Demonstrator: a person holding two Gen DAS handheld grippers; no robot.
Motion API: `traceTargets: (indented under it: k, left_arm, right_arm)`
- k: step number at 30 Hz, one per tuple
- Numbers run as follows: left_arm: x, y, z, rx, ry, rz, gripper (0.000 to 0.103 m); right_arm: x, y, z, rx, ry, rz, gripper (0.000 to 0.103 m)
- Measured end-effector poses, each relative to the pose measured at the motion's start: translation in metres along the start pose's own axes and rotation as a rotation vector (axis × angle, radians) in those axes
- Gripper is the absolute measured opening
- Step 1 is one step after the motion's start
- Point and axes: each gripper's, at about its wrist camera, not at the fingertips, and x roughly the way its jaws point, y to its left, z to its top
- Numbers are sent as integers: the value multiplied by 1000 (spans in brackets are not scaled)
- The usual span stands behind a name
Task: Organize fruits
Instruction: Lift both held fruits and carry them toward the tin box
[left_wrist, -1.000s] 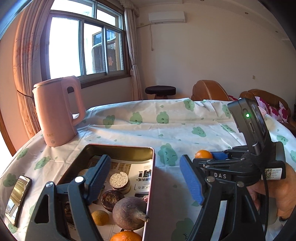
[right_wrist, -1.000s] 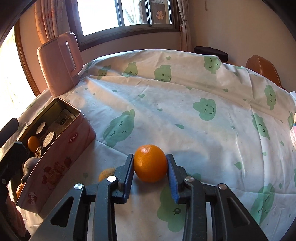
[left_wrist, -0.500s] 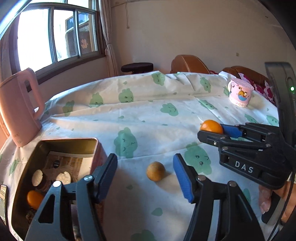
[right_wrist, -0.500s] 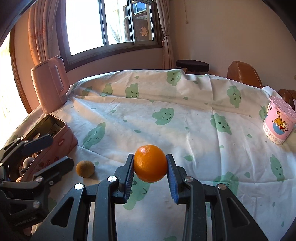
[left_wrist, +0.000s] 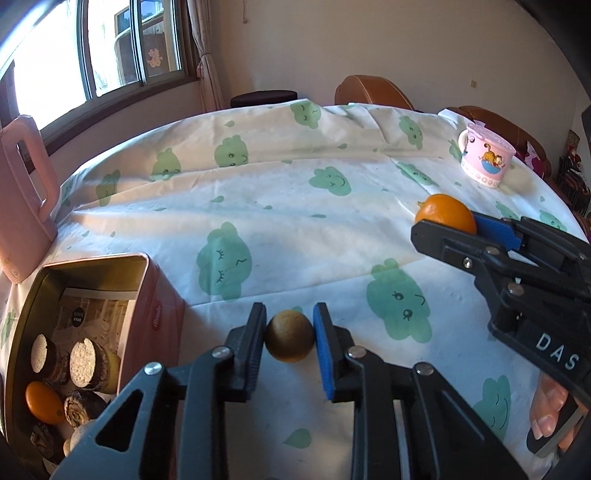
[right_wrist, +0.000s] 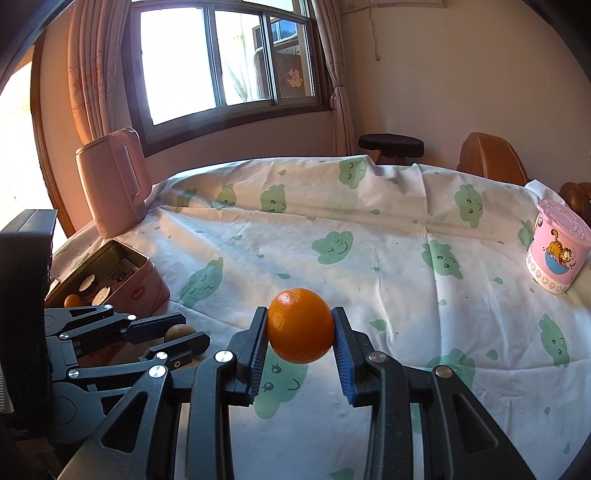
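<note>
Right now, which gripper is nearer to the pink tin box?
Left. The left gripper, shut on a small brown fruit, sits just beside the pink tin box; the right gripper holds the orange farther away.

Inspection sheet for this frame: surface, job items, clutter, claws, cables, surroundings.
Surface: tablecloth with green cloud print, wrinkled.
Job's things: orange; small brown fruit; open tin holding an orange and other items.
Clutter: pink kettle; pink cartoon cup.
Claws: left claw has just closed on the brown fruit; right claw holds the orange.
Cables: nothing seen.
Surroundings: window, curtains, stool, brown chairs.
</note>
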Motion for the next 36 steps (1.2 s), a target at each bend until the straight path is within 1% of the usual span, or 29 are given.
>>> traceTargets:
  k: [2, 14, 26, 36]
  left_arm:
    - [-5, 2, 0, -6, -22, -12, 28]
    - [-27, 8, -3, -38, -139, -24, 28]
    - [-42, 12, -7, -61, -223, 18, 28]
    - [-50, 13, -10, -71, -269, 37, 28]
  right_arm:
    - [-4, 1, 0, -5, -18, 8, 35]
    - [-21, 4, -1, -28, -110, 1, 35]
    - [-31, 6, -3, -30, -165, -3, 35]
    - [-38, 8, -5, -42, -205, -17, 35]
